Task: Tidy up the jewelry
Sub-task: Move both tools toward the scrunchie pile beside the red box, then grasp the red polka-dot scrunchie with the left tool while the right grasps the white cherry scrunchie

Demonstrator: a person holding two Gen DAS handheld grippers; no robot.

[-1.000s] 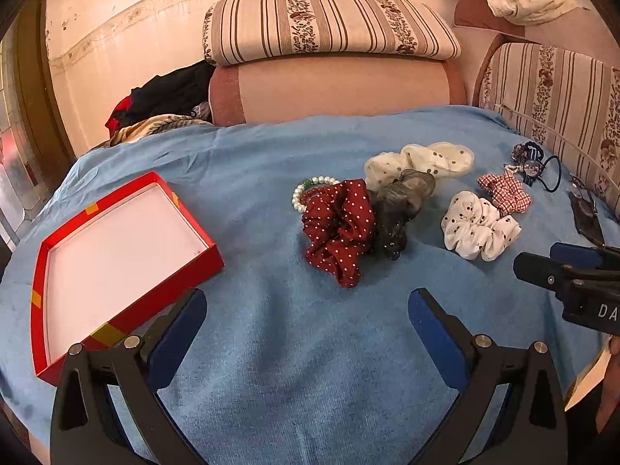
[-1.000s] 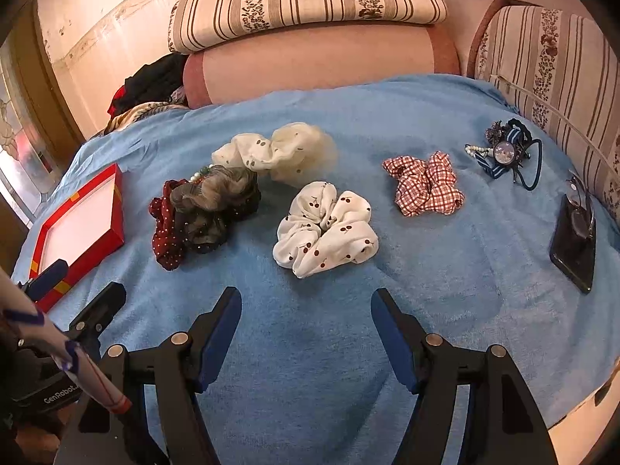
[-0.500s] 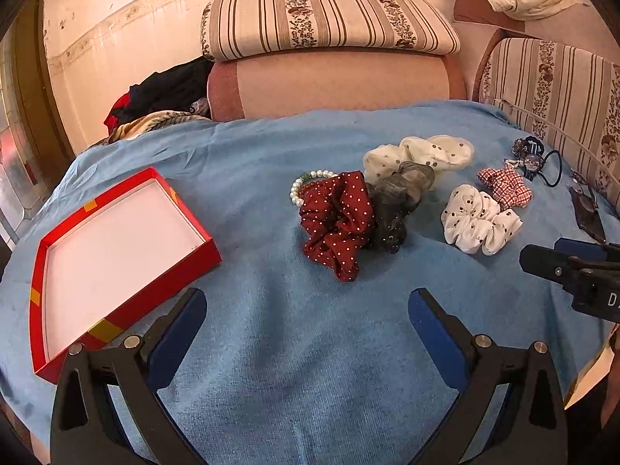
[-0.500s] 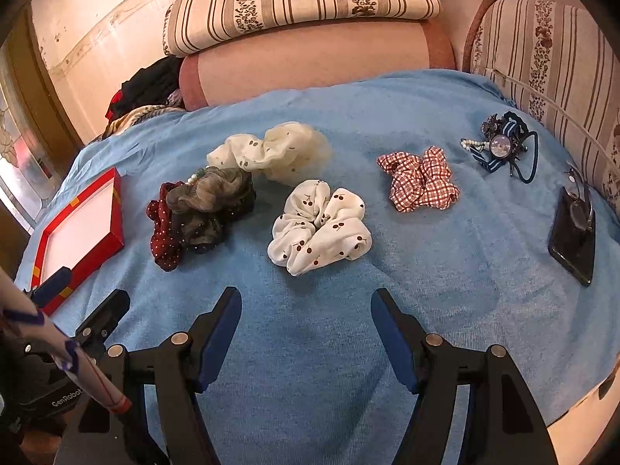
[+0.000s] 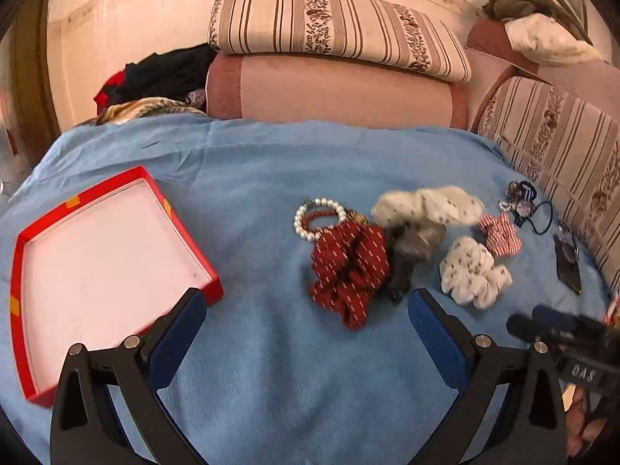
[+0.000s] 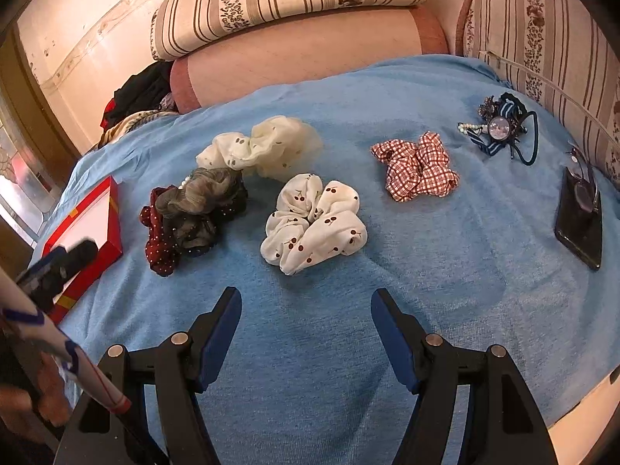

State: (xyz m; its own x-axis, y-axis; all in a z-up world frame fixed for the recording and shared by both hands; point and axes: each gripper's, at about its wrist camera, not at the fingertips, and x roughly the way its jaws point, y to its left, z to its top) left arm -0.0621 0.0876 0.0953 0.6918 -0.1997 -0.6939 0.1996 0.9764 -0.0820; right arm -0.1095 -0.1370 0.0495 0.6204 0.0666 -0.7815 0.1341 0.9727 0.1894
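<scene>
On the blue cloth (image 5: pixel 252 178) lie several scrunchies: a red dotted scrunchie (image 5: pixel 350 267) (image 6: pixel 157 240), a grey one (image 5: pixel 416 242) (image 6: pixel 201 195), a cream one (image 5: pixel 430 203) (image 6: pixel 267 147), a white cherry-print one (image 5: pixel 471 271) (image 6: pixel 314 223) and a red checked one (image 5: pixel 500 232) (image 6: pixel 418 166). A pearl bracelet (image 5: pixel 319 219) lies behind the red scrunchie. An open red box (image 5: pixel 97 267) (image 6: pixel 87 224) sits at the left. My left gripper (image 5: pixel 306 310) is open and empty, just short of the red scrunchie. My right gripper (image 6: pixel 306 306) is open and empty, just short of the cherry-print one.
A tangle of hair ties and beads (image 6: pixel 500 128) and a dark phone (image 6: pixel 579 221) lie at the right. Striped cushions (image 5: pixel 333 27) and a bolster (image 5: pixel 329 93) back the cloth. Clothes (image 5: pixel 159 77) are piled at the far left. A person's hand (image 6: pixel 23 399) shows at the lower left.
The left gripper has shifted: the scrunchies and the red box now sit lower and closer in its view, with some blur. The right view has barely changed.
</scene>
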